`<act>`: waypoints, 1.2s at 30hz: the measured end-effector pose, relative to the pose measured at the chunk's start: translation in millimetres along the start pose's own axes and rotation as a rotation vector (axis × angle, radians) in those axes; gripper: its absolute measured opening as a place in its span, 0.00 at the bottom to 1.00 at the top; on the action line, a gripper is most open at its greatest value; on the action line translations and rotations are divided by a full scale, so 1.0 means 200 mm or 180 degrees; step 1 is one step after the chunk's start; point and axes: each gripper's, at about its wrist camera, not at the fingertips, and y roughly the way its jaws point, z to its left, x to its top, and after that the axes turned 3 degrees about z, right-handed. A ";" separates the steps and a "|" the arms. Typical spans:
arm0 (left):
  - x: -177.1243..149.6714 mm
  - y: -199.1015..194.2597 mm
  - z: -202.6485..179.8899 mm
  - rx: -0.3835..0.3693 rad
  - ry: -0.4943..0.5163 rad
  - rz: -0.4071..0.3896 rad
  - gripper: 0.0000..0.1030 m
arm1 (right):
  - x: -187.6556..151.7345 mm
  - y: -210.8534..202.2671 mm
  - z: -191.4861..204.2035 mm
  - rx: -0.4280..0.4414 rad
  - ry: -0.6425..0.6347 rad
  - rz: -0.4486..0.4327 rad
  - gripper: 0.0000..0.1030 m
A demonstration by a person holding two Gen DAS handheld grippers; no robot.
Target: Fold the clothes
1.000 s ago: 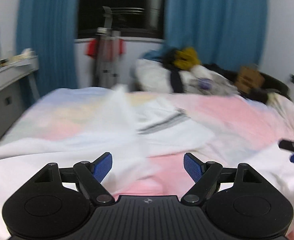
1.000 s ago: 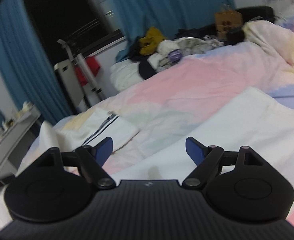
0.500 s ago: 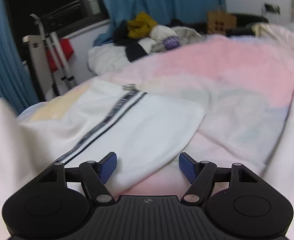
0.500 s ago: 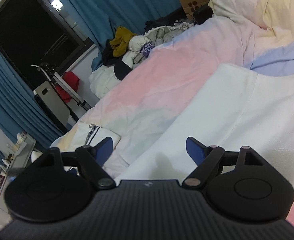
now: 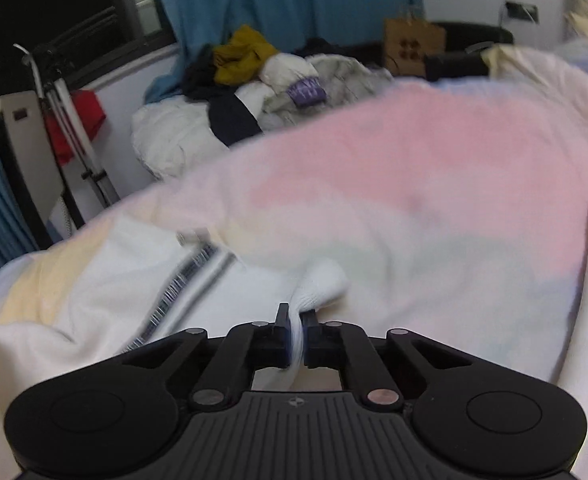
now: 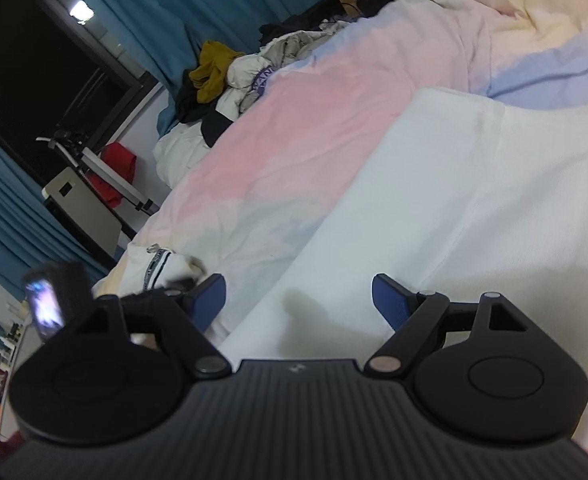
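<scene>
The left gripper [image 5: 294, 326], open a second ago, is now pinching the white garment [image 5: 229, 300] at its edge on the bed [image 5: 434, 184], readying a fold. The right gripper [image 6: 298, 300] is hovering open above white fabric [image 6: 454, 200].

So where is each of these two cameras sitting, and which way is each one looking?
Left wrist view: mounted on the left gripper, looking forward over the bed; its fingers are shut on a fold of the white garment.
Right wrist view: mounted on the right gripper, tilted, looking across a white cloth; its fingers stand open, holding nothing.
Shared: the pastel bedspread, the clothes pile, the blue curtains; the right view also catches the striped white garment.
</scene>
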 end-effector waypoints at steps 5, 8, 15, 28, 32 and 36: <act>0.20 -0.22 0.06 0.0067 -0.0060 -0.0268 0.04 | 0.01 -0.05 -0.01 0.0077 0.0118 -0.0067 0.80; 0.37 -0.34 0.03 0.0046 -0.0030 -0.0468 0.04 | 0.03 -0.10 -0.03 0.0069 0.0169 -0.0173 0.80; 0.83 -0.54 -0.30 -0.0344 0.0019 -0.0913 0.04 | 0.06 -0.15 -0.10 -0.0051 0.0333 -0.0274 0.81; 0.79 -0.03 -0.76 -0.0557 0.0041 -0.0445 0.30 | 0.07 -0.05 -0.21 -0.0193 0.0432 -0.0200 0.80; 0.69 -0.04 -0.70 -0.0777 -0.0033 -0.0456 0.55 | 0.06 -0.02 -0.22 -0.0170 0.0455 -0.0167 0.81; 0.53 -0.24 -0.55 -0.0832 -0.0074 -0.0595 0.62 | 0.04 -0.01 -0.20 -0.0118 0.0372 -0.0167 0.81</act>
